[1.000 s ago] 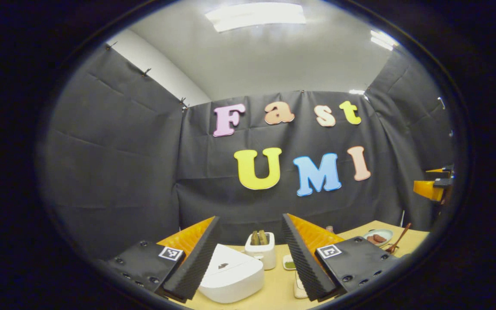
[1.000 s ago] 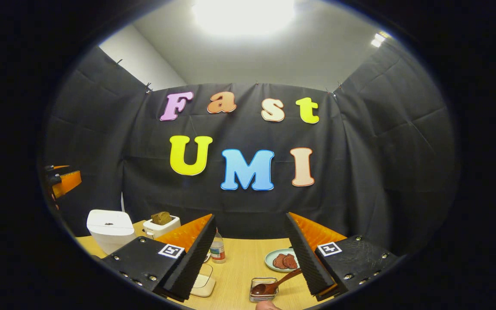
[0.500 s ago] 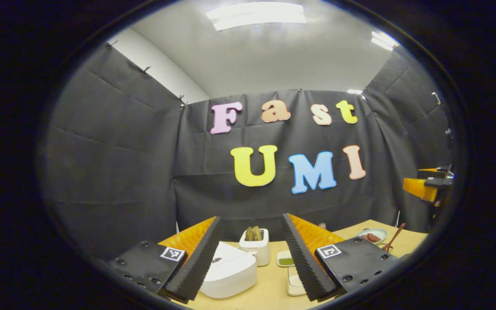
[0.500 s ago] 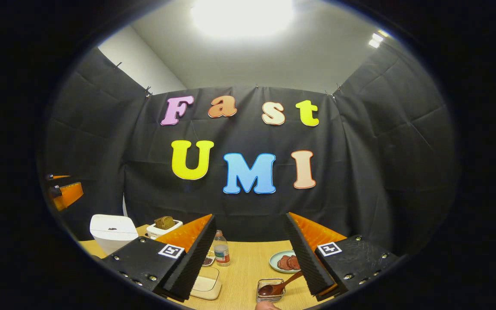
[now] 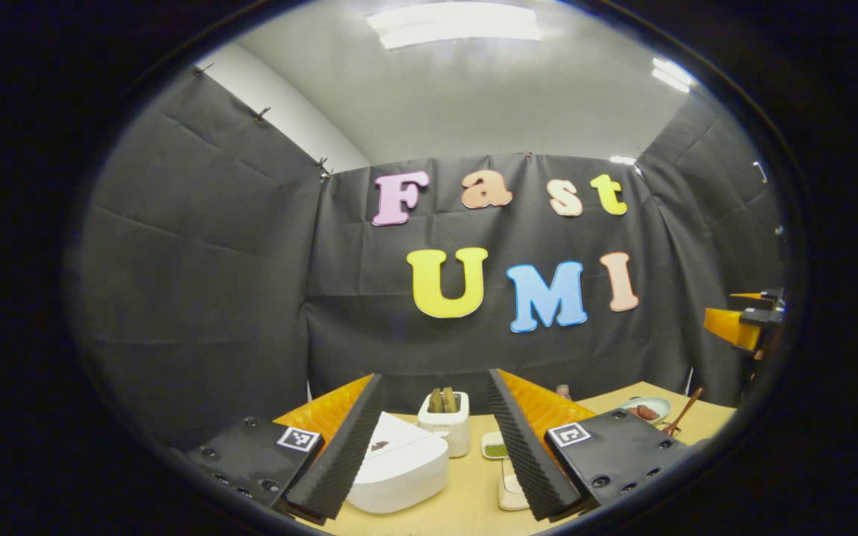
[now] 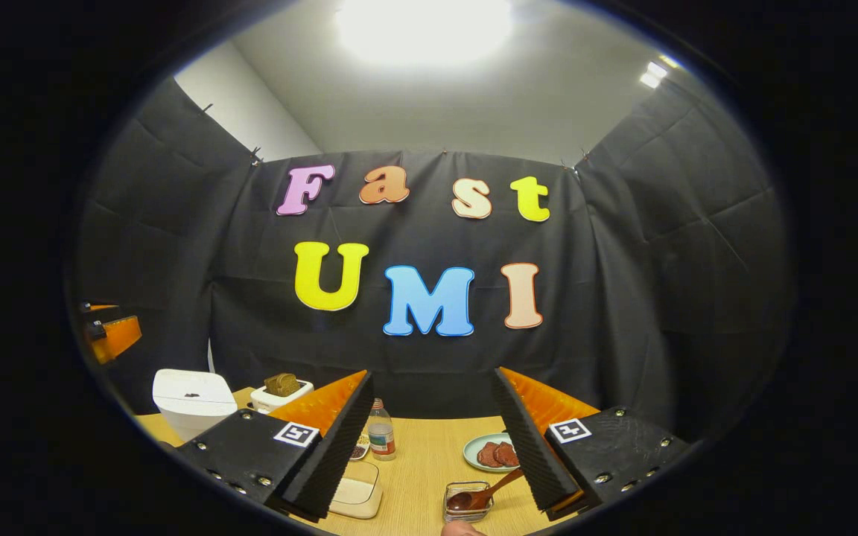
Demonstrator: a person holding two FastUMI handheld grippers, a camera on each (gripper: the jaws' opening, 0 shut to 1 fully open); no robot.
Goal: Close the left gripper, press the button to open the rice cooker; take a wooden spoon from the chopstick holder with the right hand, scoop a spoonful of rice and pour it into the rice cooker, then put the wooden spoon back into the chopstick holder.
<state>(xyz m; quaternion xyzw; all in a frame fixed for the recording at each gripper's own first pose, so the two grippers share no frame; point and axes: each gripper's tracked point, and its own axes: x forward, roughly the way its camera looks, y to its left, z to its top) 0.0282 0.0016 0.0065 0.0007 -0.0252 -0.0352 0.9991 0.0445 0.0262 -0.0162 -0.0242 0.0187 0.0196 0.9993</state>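
White rice cooker [image 5: 398,467], lid closed

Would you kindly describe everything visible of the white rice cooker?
The rice cooker is a white, glossy, plastic-looking box with rounded corners. Its lid is down, with a small dark mark on top. It stands upright on the wooden table, just ahead of the open left gripper, untouched. A white toaster stands behind it.
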